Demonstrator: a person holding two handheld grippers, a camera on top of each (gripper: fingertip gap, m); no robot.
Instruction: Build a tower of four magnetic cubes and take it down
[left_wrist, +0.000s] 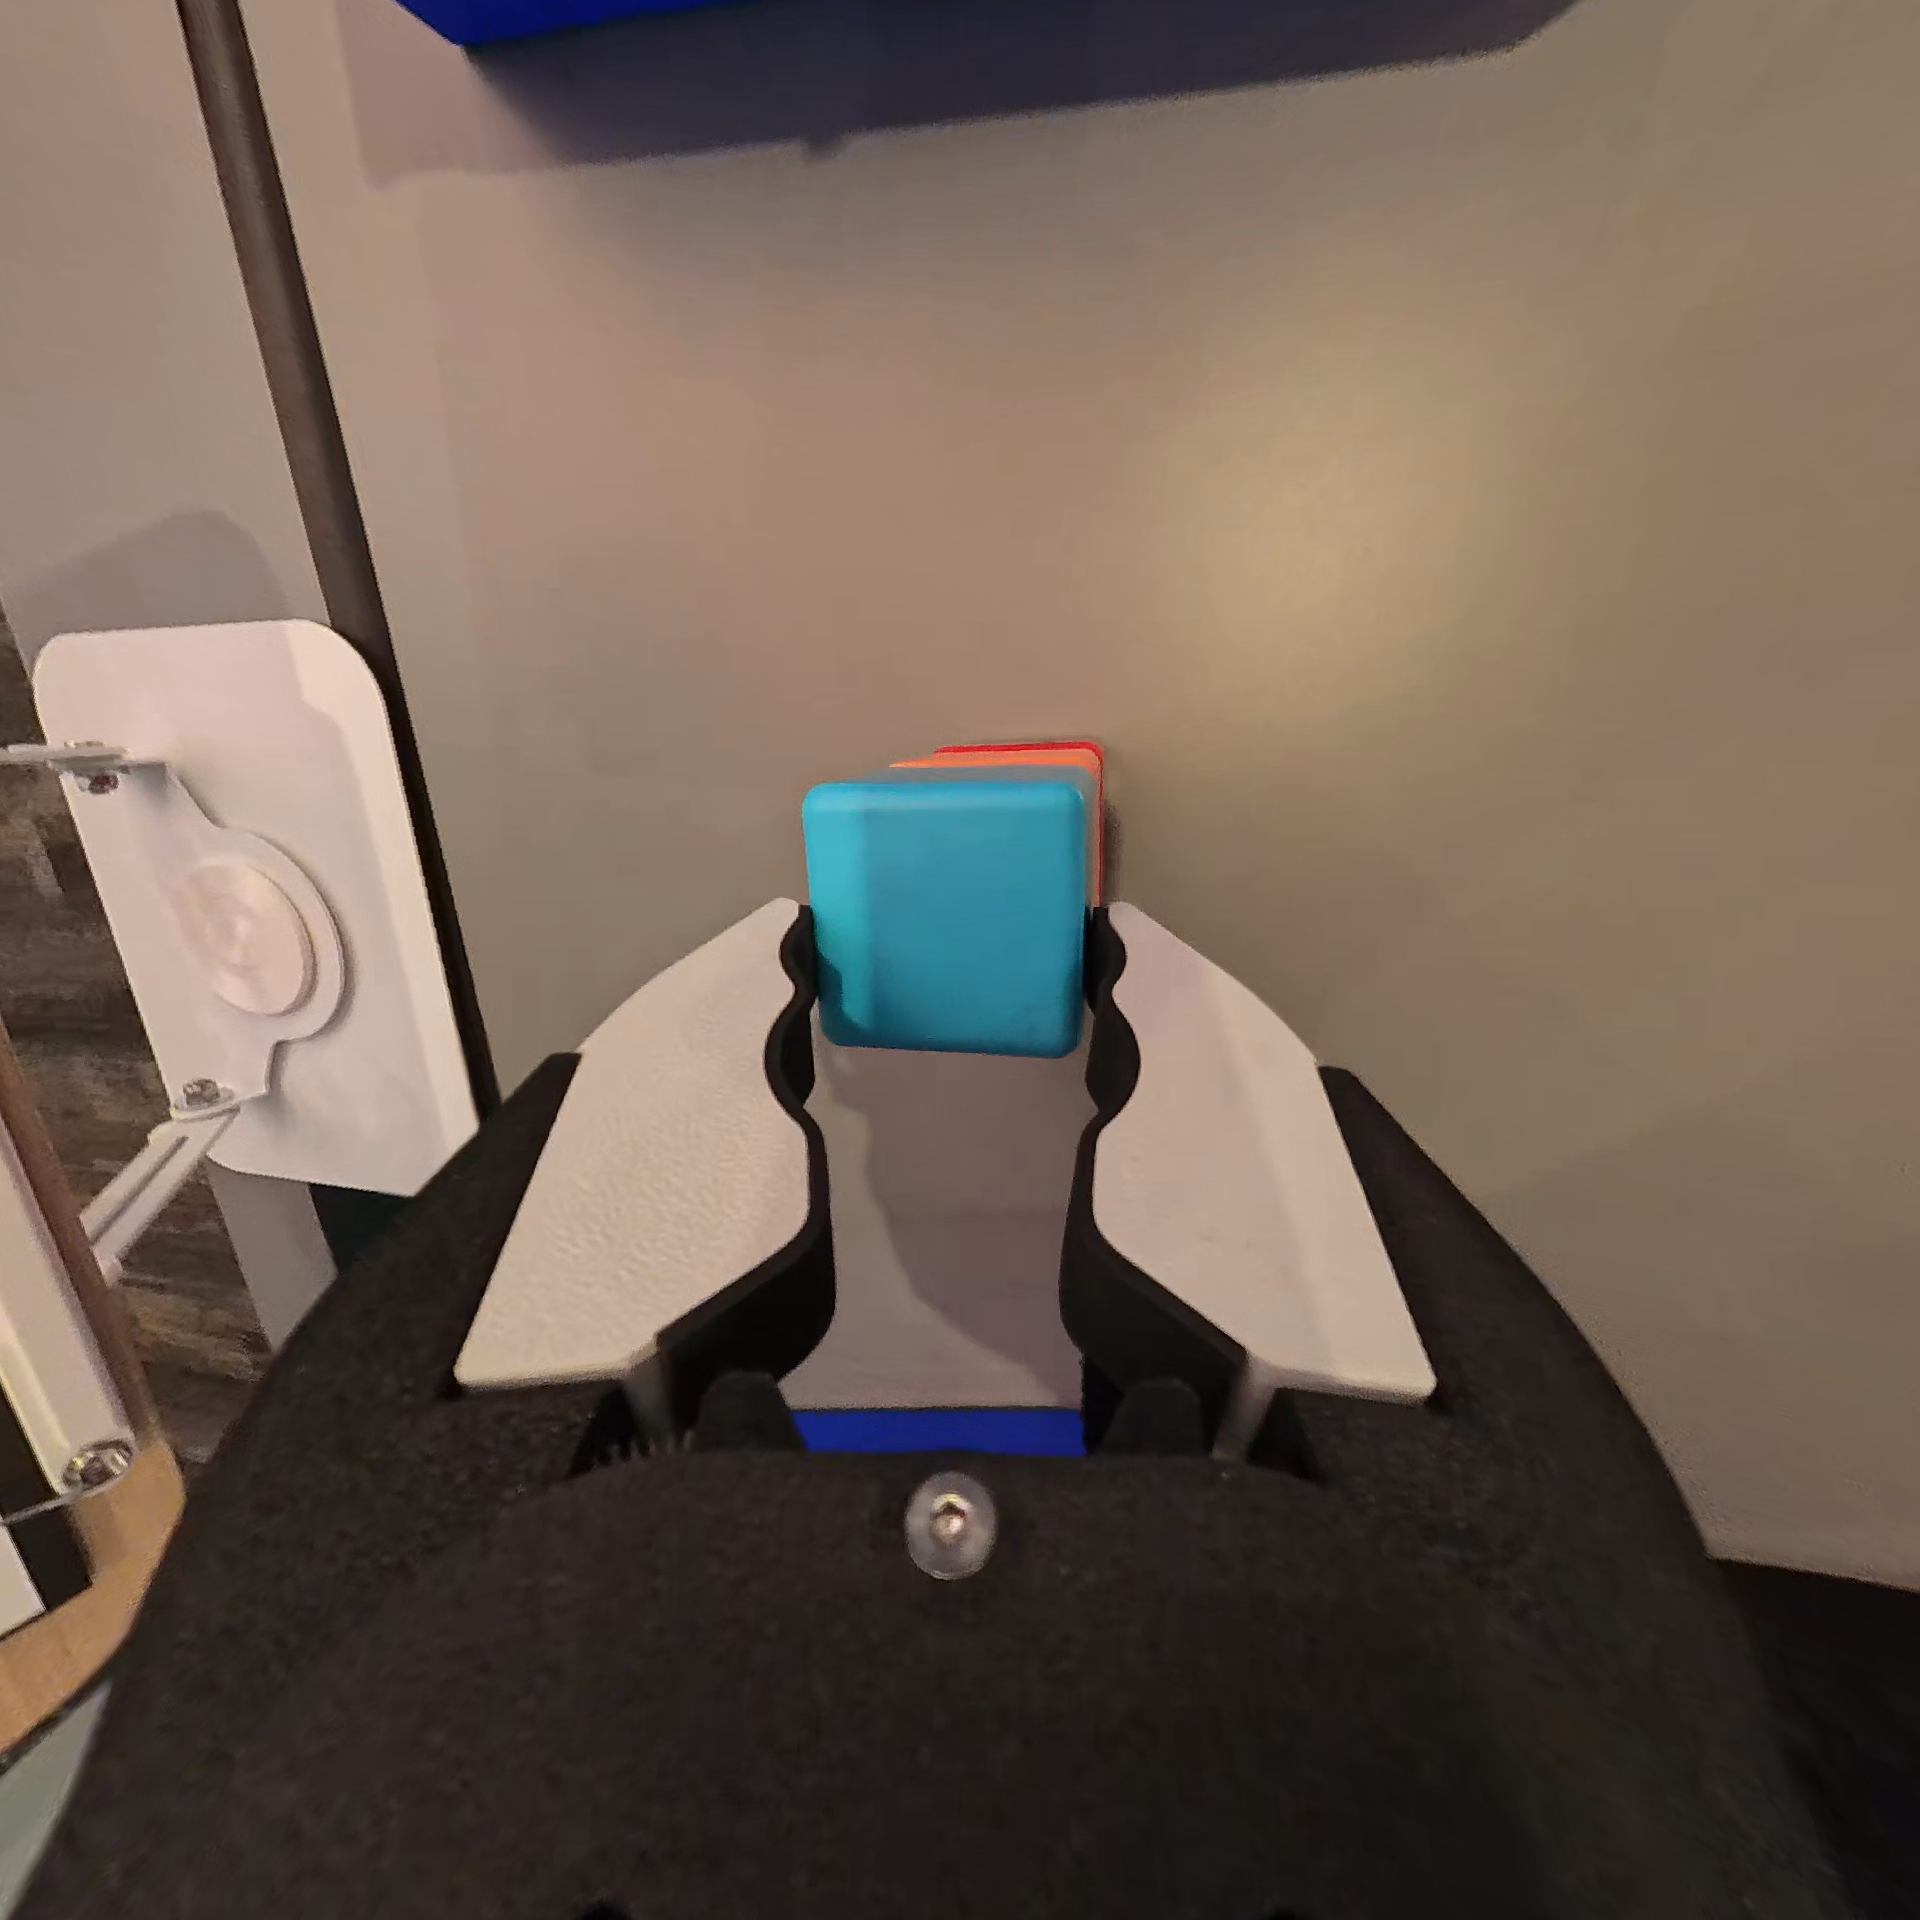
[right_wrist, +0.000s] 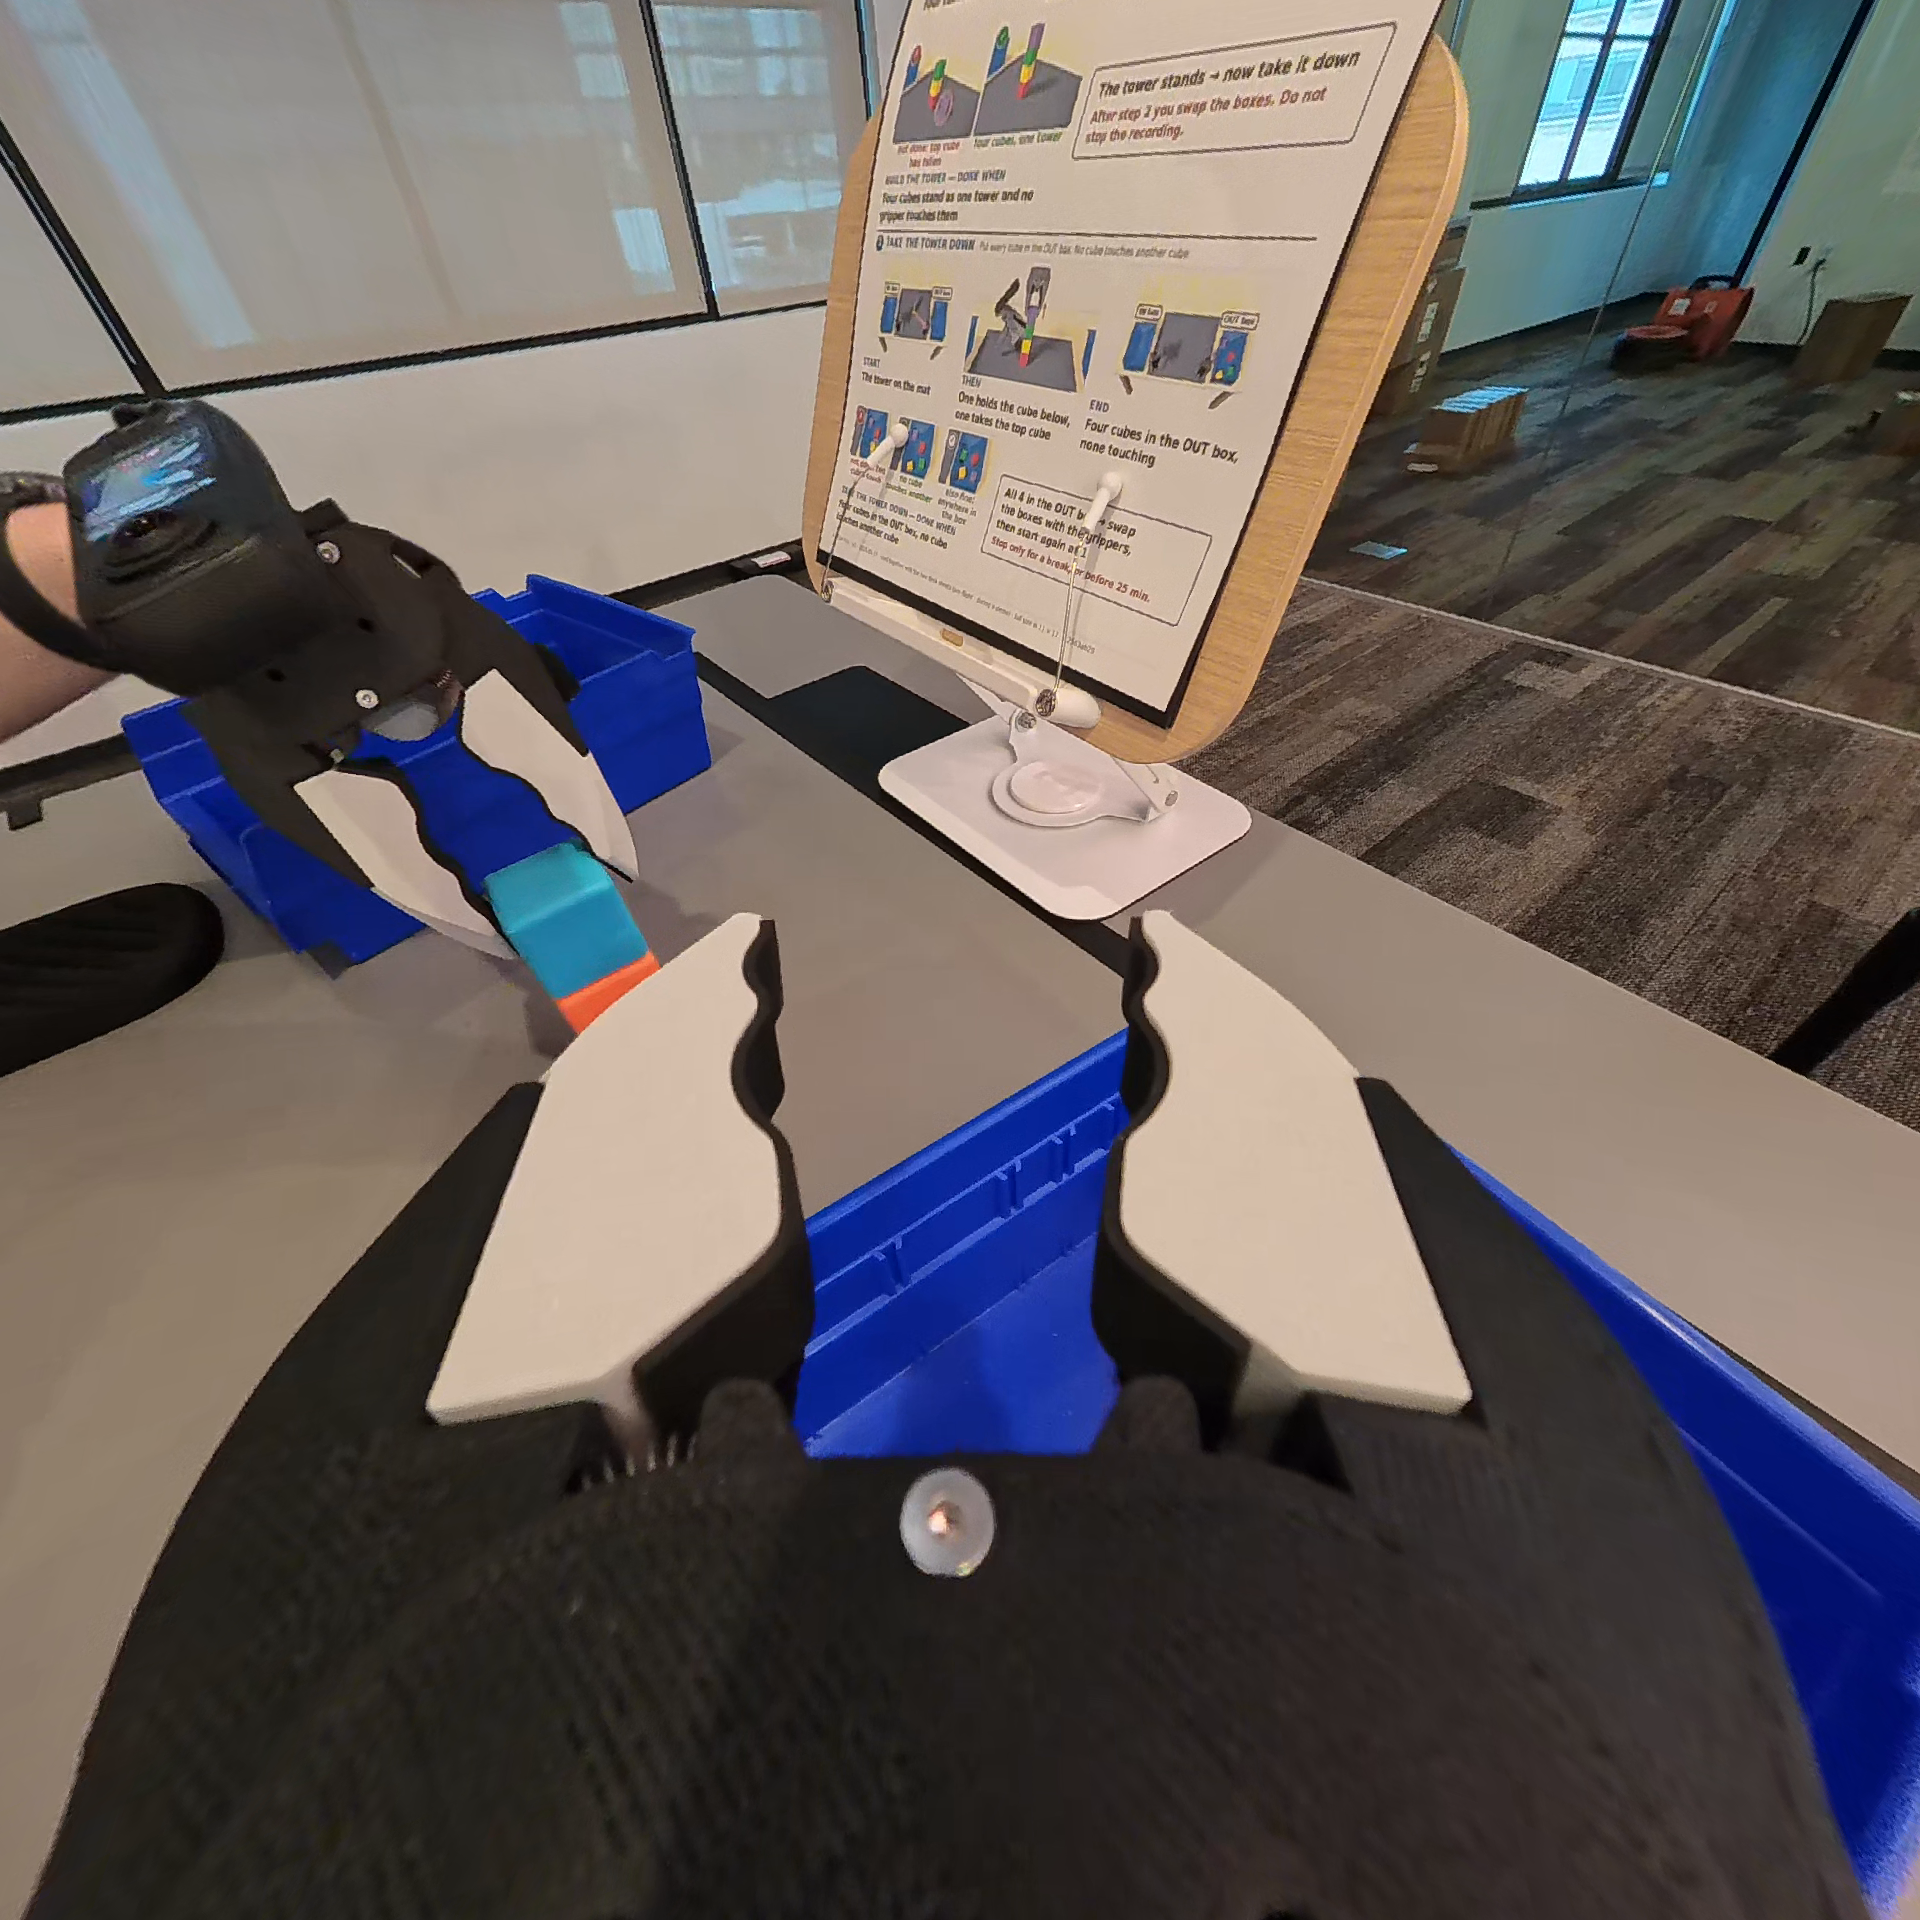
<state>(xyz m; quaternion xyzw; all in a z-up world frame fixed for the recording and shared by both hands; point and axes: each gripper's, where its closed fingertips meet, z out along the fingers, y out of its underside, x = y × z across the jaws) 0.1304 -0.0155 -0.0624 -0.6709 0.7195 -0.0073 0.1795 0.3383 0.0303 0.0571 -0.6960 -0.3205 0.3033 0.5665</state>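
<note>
Right gripper (right_wrist: 951, 997) open, empty, over blue bin (right_wrist: 935, 1299); left gripper (left_wrist: 948, 966) grips teal cube (left_wrist: 940, 920).

A stack of cubes (right_wrist: 577, 935) is gripped at its top by the left gripper (right_wrist: 540, 883) on the table (right_wrist: 935, 935). One bin (right_wrist: 644, 686) is seen behind, another (right_wrist: 987, 1247) beneath the right gripper (right_wrist: 945, 997), with a document stand (right_wrist: 1070, 821) placed beyond.

Grey table (right_wrist: 935, 935) w/ two blue bins (right_wrist: 623, 675) (stand (right_wrist: 1070, 821) too).
</note>
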